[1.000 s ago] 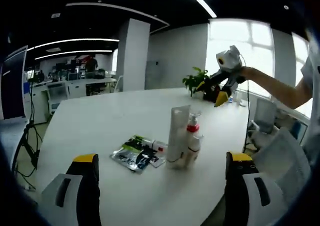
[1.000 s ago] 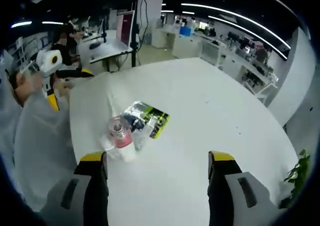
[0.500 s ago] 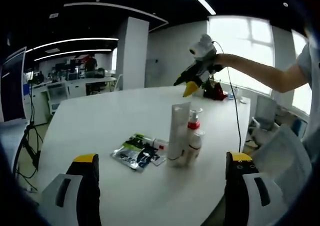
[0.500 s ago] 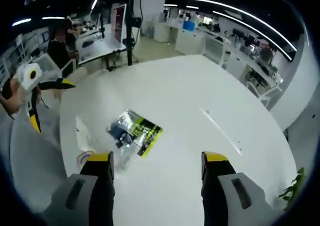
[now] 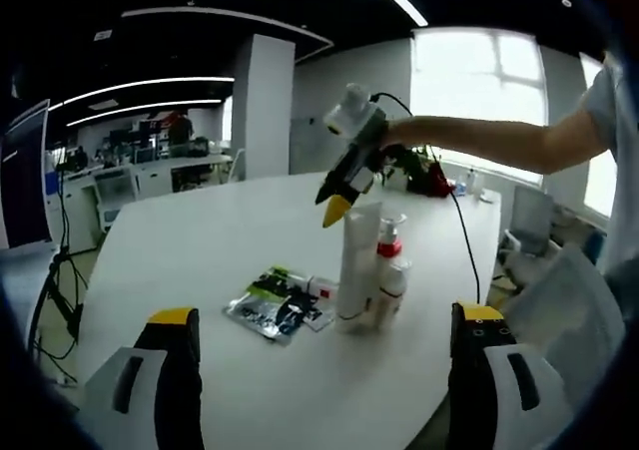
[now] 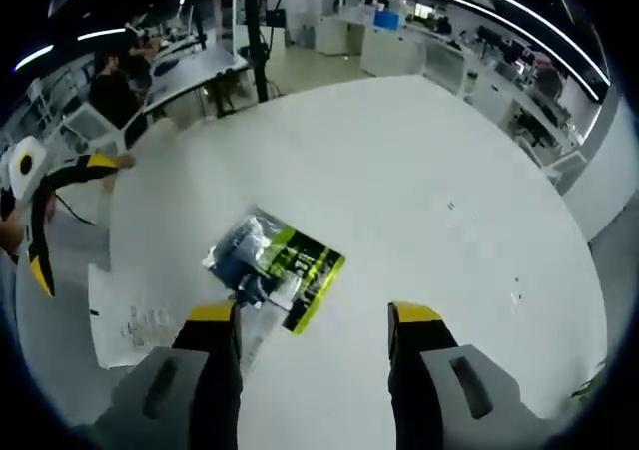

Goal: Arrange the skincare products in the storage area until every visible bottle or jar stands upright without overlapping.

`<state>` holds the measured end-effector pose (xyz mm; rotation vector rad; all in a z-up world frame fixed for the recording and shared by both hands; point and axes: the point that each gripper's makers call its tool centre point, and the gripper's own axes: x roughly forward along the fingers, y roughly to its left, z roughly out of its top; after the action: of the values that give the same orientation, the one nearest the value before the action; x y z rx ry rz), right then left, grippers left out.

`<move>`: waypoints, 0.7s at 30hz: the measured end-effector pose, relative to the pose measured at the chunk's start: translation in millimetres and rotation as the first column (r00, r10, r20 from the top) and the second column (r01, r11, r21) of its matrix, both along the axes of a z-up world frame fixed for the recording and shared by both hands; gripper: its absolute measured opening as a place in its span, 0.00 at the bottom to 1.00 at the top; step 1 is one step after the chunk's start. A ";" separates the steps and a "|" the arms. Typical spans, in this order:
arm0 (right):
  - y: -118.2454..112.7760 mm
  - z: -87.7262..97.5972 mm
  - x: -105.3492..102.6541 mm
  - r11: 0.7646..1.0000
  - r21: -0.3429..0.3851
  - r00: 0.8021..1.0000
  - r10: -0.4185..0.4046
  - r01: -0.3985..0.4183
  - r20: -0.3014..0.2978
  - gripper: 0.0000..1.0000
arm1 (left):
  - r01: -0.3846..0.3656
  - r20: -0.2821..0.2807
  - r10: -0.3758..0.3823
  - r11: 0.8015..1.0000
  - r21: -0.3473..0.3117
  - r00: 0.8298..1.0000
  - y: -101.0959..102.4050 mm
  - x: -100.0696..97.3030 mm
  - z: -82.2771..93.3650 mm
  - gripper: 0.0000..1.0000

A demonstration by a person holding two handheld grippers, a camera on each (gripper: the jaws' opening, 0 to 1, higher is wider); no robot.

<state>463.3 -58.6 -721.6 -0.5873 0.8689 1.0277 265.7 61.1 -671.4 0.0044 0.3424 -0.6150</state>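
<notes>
A: Where were the products?

B: Centre of the left gripper view, a cluster stood upright on the white table [image 5: 200, 240]: a tall tube [image 5: 356, 265], a red-collared pump bottle [image 5: 385, 248] behind it, and a small white bottle [image 5: 390, 288] pressed against both. Just left of them lay a flat green-and-black packet [image 5: 275, 305], with a small bottle [image 5: 318, 289] lying on its far edge.

A: So not done?

B: I'd say not. The upright three were crowded enough to touch, and that lying bottle needed standing up.

A: And the right gripper?

B: In the left view it came in from the upper right, its yellow tips [image 5: 336, 209] angled down just above the tube's top. Its own view looked steeply down on the packet [image 6: 280, 263], lower centre, with its jaws well apart and nothing between them. It seemed poised over the cluster, probably to pick something out.

A: The left gripper?

B: Its jaws rose at the bottom corners of its view, wide apart and empty, short of the products. In the right view it sat at the far left edge [image 6: 40, 270], held back, presumably leaving room.
</notes>
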 end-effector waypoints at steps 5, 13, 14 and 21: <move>9.2 -25.4 -8.7 0.999 -0.037 0.999 0.000 -0.002 -0.050 0.50 | -0.008 0.010 0.008 1.000 0.012 1.000 2.1 1.4 0.3 0.99; 21.7 -55.2 -24.4 0.993 -0.117 0.993 0.003 -0.016 -0.115 0.42 | 0.005 -0.003 -0.005 1.000 0.024 1.000 -0.1 2.1 -3.2 0.99; 23.7 -59.7 -26.7 0.992 -0.127 0.992 0.000 -0.016 -0.126 0.42 | 0.009 -0.003 -0.009 1.000 0.027 1.000 -0.6 1.7 -3.7 0.99; 29.8 -77.0 -31.6 0.984 -0.175 0.989 -0.001 -0.025 -0.149 0.42 | 0.020 -0.013 -0.019 0.999 0.035 1.000 -1.9 0.7 -5.5 0.99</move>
<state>431.8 -28.8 -798.6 -0.6718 1.0973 1.0208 266.3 59.2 -677.0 0.0376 0.3656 -0.6283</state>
